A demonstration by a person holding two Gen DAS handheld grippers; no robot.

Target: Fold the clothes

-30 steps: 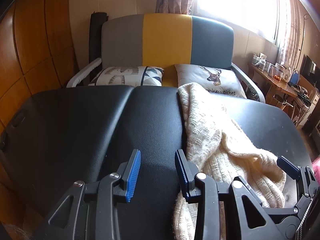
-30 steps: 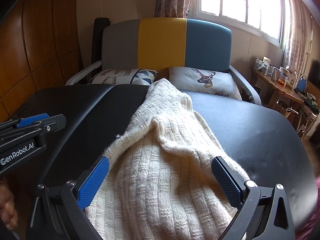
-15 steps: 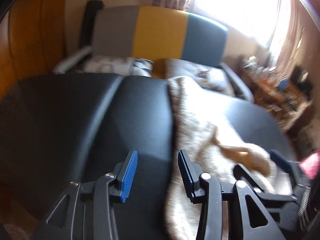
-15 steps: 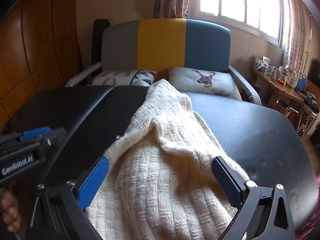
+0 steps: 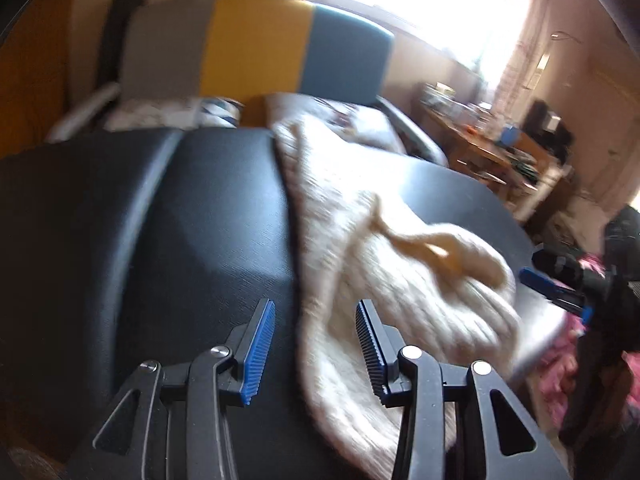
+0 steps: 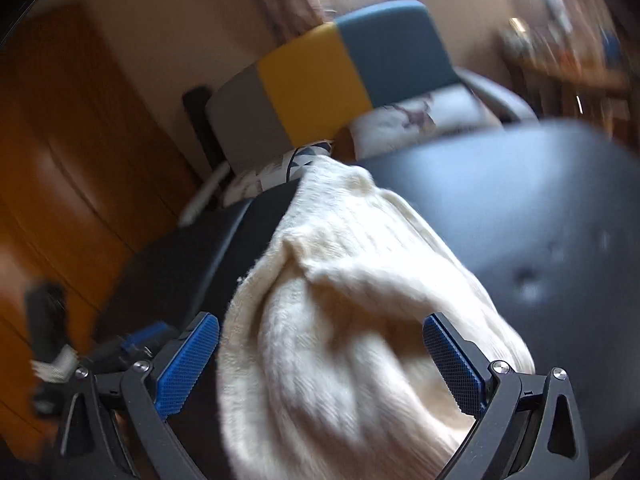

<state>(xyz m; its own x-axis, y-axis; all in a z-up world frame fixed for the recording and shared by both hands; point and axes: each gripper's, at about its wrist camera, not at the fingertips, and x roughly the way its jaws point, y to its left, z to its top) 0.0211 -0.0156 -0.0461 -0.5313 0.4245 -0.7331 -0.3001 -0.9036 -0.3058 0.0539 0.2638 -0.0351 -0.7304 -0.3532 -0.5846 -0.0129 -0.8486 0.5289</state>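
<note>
A cream cable-knit sweater (image 5: 384,248) lies bunched lengthwise on a black padded table (image 5: 180,216). My left gripper (image 5: 314,350) is open and empty, with the sweater's left edge between its blue pads. The sweater also shows in the right wrist view (image 6: 344,312). My right gripper (image 6: 320,360) is open wide and empty, with its fingers either side of the sweater's near end. Both views are blurred by motion. The right gripper shows at the right edge of the left wrist view (image 5: 560,292).
A sofa with a grey, yellow and teal back (image 5: 256,48) and printed cushions (image 6: 416,116) stands behind the table. Wood panelling (image 6: 60,152) is on the left. A cluttered wooden desk (image 5: 492,148) stands at the right under a bright window.
Both grippers have swung: the left view has turned to the right and the right view has tilted. The sweater lies as before. Both grippers stay open.
</note>
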